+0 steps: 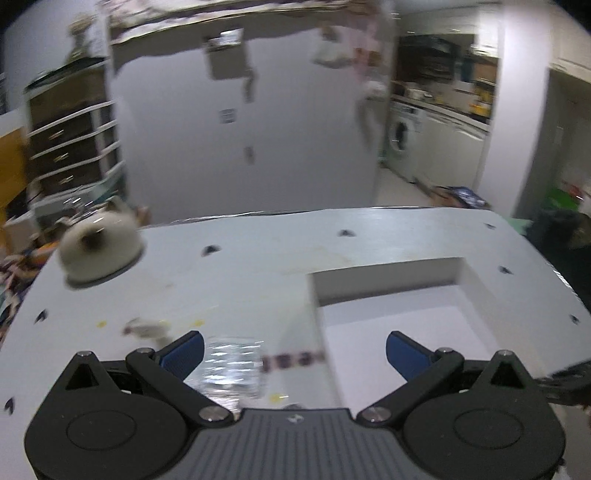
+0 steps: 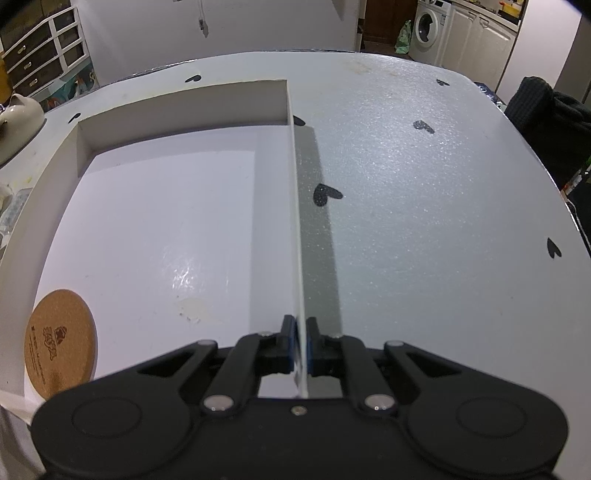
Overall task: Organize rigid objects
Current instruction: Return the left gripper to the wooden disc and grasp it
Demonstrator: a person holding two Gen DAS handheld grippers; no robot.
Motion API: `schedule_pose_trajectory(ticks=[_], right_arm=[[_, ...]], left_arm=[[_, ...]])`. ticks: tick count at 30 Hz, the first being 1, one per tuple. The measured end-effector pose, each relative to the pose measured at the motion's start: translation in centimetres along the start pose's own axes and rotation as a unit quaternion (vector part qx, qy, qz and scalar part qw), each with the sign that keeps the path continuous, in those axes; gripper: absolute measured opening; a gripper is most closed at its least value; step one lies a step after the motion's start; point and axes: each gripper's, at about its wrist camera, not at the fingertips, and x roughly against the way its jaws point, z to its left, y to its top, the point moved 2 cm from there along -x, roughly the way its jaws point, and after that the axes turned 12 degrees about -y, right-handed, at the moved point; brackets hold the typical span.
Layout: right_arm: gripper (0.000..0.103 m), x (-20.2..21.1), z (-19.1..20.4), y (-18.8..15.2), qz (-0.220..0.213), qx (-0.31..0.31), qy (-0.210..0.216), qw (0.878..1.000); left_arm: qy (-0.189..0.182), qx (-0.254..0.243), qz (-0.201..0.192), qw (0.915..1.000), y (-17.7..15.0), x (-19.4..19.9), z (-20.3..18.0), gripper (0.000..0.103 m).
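- Right gripper [image 2: 301,345]: jaws pressed together on the right wall of the white box [image 2: 295,221], pinching the thin wall edge between the blue pads. It points steeply down at the table.
- Left gripper [image 1: 294,350]: jaws spread wide, nothing between the pads. It hangs above the table, over the box's left wall; the view is blurred.
- Box: shallow, open-topped, white, with thin upright walls. It sits on the table [image 2: 424,206]; a pale scuff marks its floor near the right gripper.
- Coaster [image 2: 61,349]: round, cork, printed with a dark logo. It lies flat inside the box in the near left corner, touching or just beside the left wall.
- Clear plastic item [image 1: 234,365]: lies on the table just left of the box, below the left gripper's left finger; too blurred to identify.
- Small pale object [image 1: 146,328]: on the table left of the clear item; not identifiable.
- Teapot [image 1: 101,245]: cream ceramic, on a dark round base at the table's far left edge, well apart from the box.
- Table: white, dotted with small black heart marks; a few yellow specks near the clear item. The stretch right of the box is bare.
- Surroundings: drawer unit [image 1: 70,136] at far left, washing machine [image 2: 428,27] beyond a doorway.
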Motion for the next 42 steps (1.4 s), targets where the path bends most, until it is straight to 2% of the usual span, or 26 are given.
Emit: schedule_pose_trajectory(ticks=[5, 8, 14, 19, 23, 25, 27, 31, 35, 42], right_arm=[[0.008, 0.0, 0.0, 0.0, 0.000, -0.001, -0.001, 1.000], [0.008, 0.0, 0.0, 0.0, 0.001, 0.000, -0.001, 1.000], [0.007, 0.0, 0.1, 0.0, 0.001, -0.001, -0.001, 1.000], [0.007, 0.0, 0.0, 0.0, 0.001, 0.000, 0.000, 1.000], [0.007, 0.0, 0.0, 0.1, 0.001, 0.000, 0.000, 1.000], [0.007, 0.0, 0.0, 0.1, 0.001, 0.000, 0.000, 1.000], [0.007, -0.1, 0.0, 0.1, 0.002, 0.000, 0.001, 1.000], [0.007, -0.1, 0.0, 0.1, 0.002, -0.001, 0.002, 1.000], [0.007, -0.1, 0.0, 0.1, 0.002, -0.001, 0.002, 1.000], [0.007, -0.1, 0.0, 0.1, 0.002, -0.002, 0.002, 1.000]], left_arm=[[0.041, 0.048, 0.022, 0.9977, -1.6, -0.8, 4.2, 0.103], [0.053, 0.065, 0.043, 0.9955, -3.3, -1.6, 6.4, 0.103], [0.060, 0.072, 0.088, 0.9917, -6.8, -3.2, 8.5, 0.102], [0.040, 0.077, 0.126, 0.9882, -9.4, -4.6, 8.6, 0.091], [0.028, 0.082, 0.129, 0.9879, -10.1, -5.5, 8.6, 0.089], [0.035, 0.073, 0.120, 0.9894, -9.9, -5.9, 8.7, 0.088], [0.038, 0.069, 0.108, 0.9910, -9.8, -6.1, 8.7, 0.080], [0.033, 0.066, 0.104, 0.9918, -9.4, -6.5, 8.8, 0.077], [0.027, 0.059, 0.104, 0.9925, -9.0, -6.7, 8.5, 0.068], [0.031, 0.068, 0.107, 0.9915, -9.1, -6.5, 8.5, 0.068]])
